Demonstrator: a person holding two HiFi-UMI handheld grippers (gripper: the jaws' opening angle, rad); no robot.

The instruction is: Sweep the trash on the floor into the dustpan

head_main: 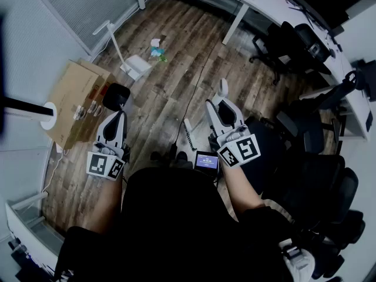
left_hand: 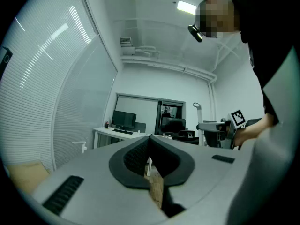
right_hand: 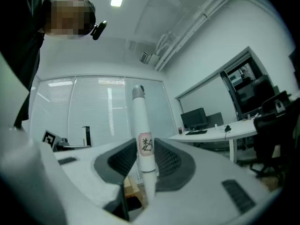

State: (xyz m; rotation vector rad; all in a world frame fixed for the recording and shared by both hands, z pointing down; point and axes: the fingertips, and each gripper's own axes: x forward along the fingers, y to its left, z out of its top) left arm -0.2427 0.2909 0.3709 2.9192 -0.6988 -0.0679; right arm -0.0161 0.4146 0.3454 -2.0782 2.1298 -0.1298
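Crumpled white and green trash (head_main: 157, 49) lies on the wooden floor far ahead. Just left of it stands a white long-handled dustpan (head_main: 136, 67). My right gripper (head_main: 219, 101) (right_hand: 143, 144) points level and is shut on the white broom handle (right_hand: 140, 121), which bears a small label and stands upright between the pads. The broom's top (head_main: 222, 86) shows above the jaws, and its brush head (head_main: 188, 135) rests on the floor near my feet. My left gripper (head_main: 116, 96) (left_hand: 150, 139) is level too, its jaws shut with nothing in them.
A cardboard box (head_main: 75, 101) lies at the left by the wall, next to a white round stand base (head_main: 47, 115). Several black office chairs (head_main: 305, 134) crowd the right side. A white desk (head_main: 264, 2) runs along the far edge. A cable (head_main: 197, 78) trails across the floor.
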